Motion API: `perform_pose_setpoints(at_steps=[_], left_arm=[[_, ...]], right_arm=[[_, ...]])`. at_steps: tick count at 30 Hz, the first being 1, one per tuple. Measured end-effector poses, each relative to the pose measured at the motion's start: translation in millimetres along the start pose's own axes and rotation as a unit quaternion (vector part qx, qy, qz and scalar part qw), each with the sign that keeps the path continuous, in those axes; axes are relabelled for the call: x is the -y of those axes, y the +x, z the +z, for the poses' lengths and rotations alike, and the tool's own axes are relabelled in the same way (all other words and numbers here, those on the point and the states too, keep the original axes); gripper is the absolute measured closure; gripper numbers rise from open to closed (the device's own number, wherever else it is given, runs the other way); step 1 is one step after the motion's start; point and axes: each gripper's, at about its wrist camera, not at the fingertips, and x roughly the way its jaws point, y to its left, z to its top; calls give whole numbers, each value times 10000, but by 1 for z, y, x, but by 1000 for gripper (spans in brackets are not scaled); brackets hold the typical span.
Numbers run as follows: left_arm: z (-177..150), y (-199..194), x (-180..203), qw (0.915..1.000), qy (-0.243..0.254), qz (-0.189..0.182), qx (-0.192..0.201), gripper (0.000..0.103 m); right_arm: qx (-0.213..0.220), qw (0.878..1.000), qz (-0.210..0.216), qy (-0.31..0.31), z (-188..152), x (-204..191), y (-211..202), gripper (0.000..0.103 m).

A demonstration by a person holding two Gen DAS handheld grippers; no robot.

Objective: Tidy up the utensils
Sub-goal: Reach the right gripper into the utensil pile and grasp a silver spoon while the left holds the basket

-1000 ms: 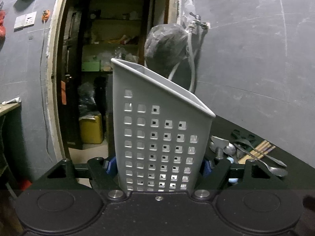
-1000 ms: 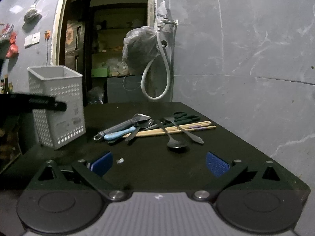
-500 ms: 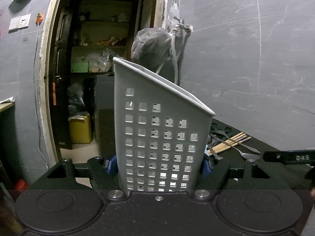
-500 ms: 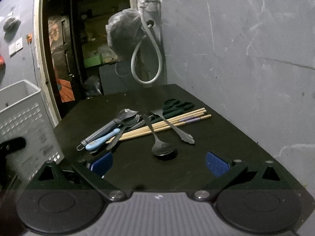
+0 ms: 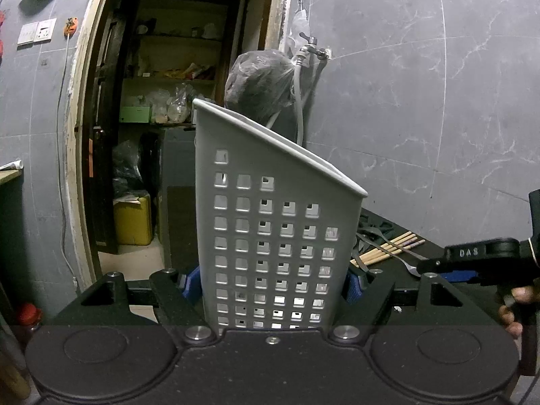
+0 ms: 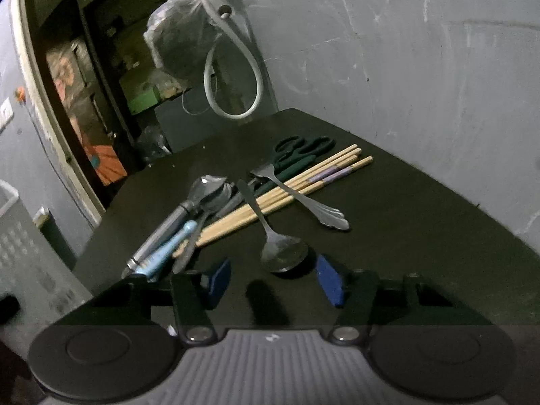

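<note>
We see the left gripper (image 5: 273,278) clamped on the tilted basket (image 5: 270,229), probably angled to take utensils. Right of it, the right gripper (image 6: 273,281), jaws just closing with nothing pressed, comes at the spoon (image 6: 281,251) lying by the chopsticks (image 6: 287,192) on the table (image 6: 422,209)

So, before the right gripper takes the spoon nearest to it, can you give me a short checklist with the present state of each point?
1. Left gripper holds the basket: ok, pads pressed on both sides.
2. Basket upright: not ok, it looks tilted.
3. Right gripper on the spoon: not ok; jaws have just been closing, pads not touching.
4. Spoon bowl between the pads: ok.
5. Spoon free of other things: not ok, its handle lies across the chopsticks.
6. Basket contents: cannot tell.
</note>
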Motion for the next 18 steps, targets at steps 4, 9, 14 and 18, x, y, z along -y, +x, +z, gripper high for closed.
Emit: perform_pose_setpoints(at_steps=[4, 9, 14, 18], left_arm=[[-1, 0, 0, 10000, 2, -3, -5, 26], [-1, 0, 0, 10000, -10, -4, -5, 25], [-1, 0, 0, 10000, -10, -4, -6, 25], [-2, 0, 0, 10000, -13, -5, -1, 25]], right_arm=[[-13, 9996, -278, -43, 5, -3, 9, 65], [-127, 9985, -456, -272, 6, -6, 12, 88], [-86, 9973, -394, -616, 2, -11, 1, 95], [191, 9851, -546, -1619, -15, -27, -15, 97]])
